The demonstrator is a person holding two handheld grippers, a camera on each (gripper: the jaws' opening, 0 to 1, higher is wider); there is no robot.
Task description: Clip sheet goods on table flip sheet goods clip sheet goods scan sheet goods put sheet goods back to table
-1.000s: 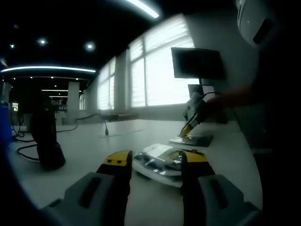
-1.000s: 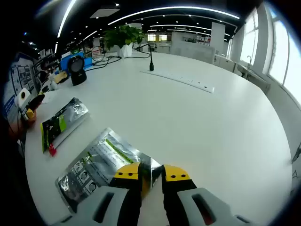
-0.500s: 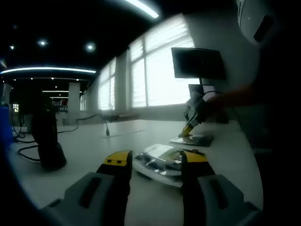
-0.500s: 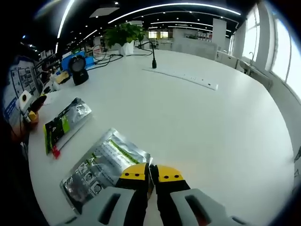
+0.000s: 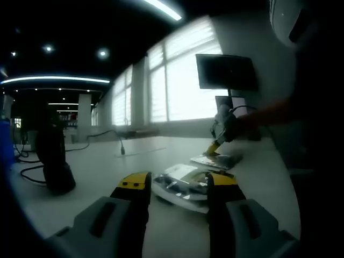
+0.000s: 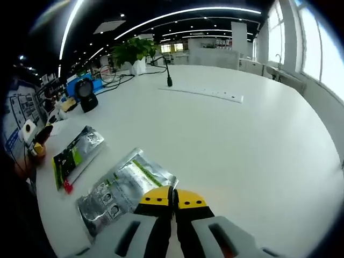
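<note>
On the white table (image 6: 258,134), your right gripper (image 6: 173,198) has its yellow-tipped jaws pressed together on the near edge of a silver foil pouch (image 6: 121,188). That pouch lies almost flat, its long axis running from your jaws away to the lower left of the right gripper view, with a green stripe and small printed panels facing up. Just beyond it to the left lies a second foil pouch (image 6: 75,153), apart from the first and roughly parallel, its green end toward the near table edge and its silver end pointing up toward a black barcode scanner on a stand (image 6: 86,92). Farther back you have a long white power strip (image 6: 207,93) with a black cable rising from it, and a potted plant (image 6: 131,52) near the far edge.

Your left gripper (image 5: 177,185) rests low over the table with its jaws wide apart, holding nothing; the second pouch (image 5: 183,185) lies between and just beyond its tips, long axis running away to the right. Past it, in the left gripper view, your right gripper (image 5: 215,148) pinches the first pouch (image 5: 212,160) at its edge. The scanner (image 5: 54,158) stands to the left, and a dark monitor (image 5: 226,72) sits before the bright windows.
</note>
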